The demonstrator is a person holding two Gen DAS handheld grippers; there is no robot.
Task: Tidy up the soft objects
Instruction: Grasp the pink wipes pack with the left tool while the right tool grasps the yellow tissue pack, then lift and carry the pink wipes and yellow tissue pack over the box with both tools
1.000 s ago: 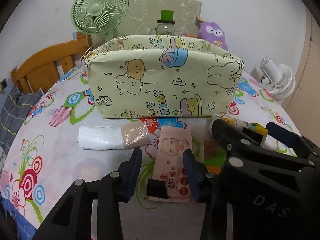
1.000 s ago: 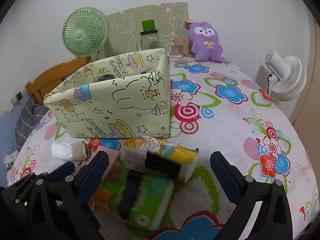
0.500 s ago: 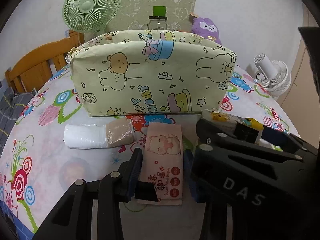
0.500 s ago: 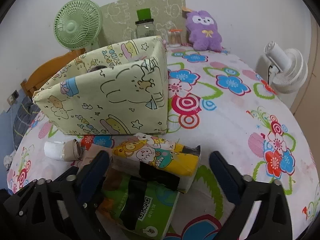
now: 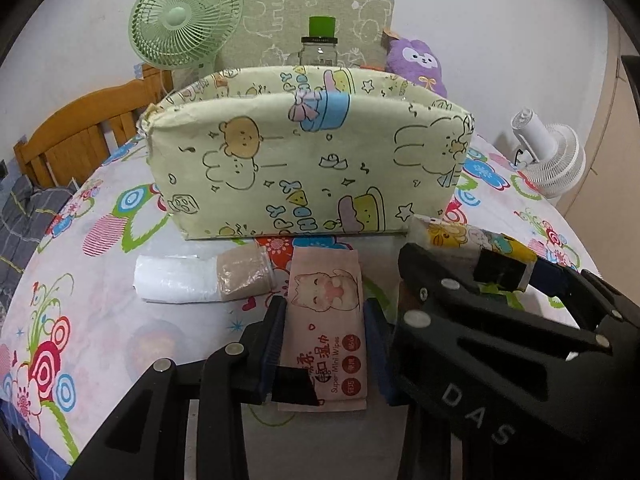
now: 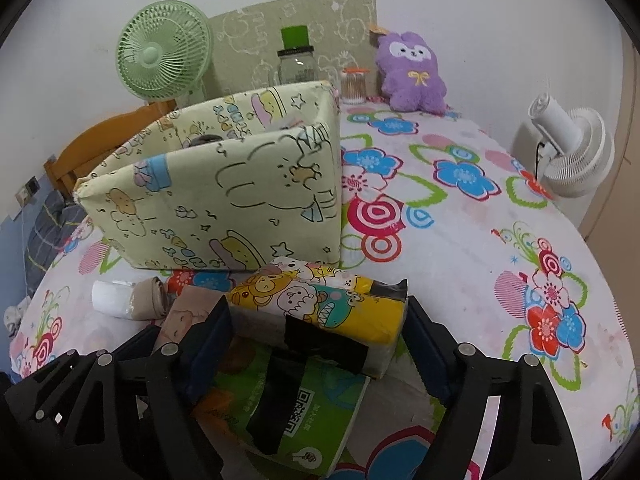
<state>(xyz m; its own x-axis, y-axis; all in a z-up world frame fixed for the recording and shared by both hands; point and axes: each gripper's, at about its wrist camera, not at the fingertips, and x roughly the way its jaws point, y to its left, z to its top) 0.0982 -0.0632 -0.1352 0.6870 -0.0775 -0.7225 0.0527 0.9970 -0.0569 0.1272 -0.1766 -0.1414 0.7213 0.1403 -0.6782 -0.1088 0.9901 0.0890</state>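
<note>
A pink wet-wipes pack (image 5: 326, 320) lies on the flowered tablecloth in front of a pale yellow cartoon-print fabric box (image 5: 304, 168). My left gripper (image 5: 324, 342) has closed its blue pads against both sides of the pack. My right gripper (image 6: 318, 336) straddles a yellow cartoon tissue pack (image 6: 320, 308), which lies on a green tissue pack (image 6: 288, 408); its pads stand at the pack's ends, jaws wide. The yellow pack also shows in the left wrist view (image 5: 476, 244). A white and beige roll (image 5: 200, 280) lies left of the wipes.
A green fan (image 6: 162, 60), a glass jar with green lid (image 6: 296, 60), a purple plush (image 6: 412, 72) and a cotton-swab jar (image 6: 353, 86) stand behind the box (image 6: 224, 200). A white fan (image 6: 568, 152) is at the right edge. A wooden chair (image 5: 76, 136) stands left.
My left gripper moved forward over the wipes pack and its jaws narrowed onto it. My right gripper moved forward and down around the yellow tissue pack.
</note>
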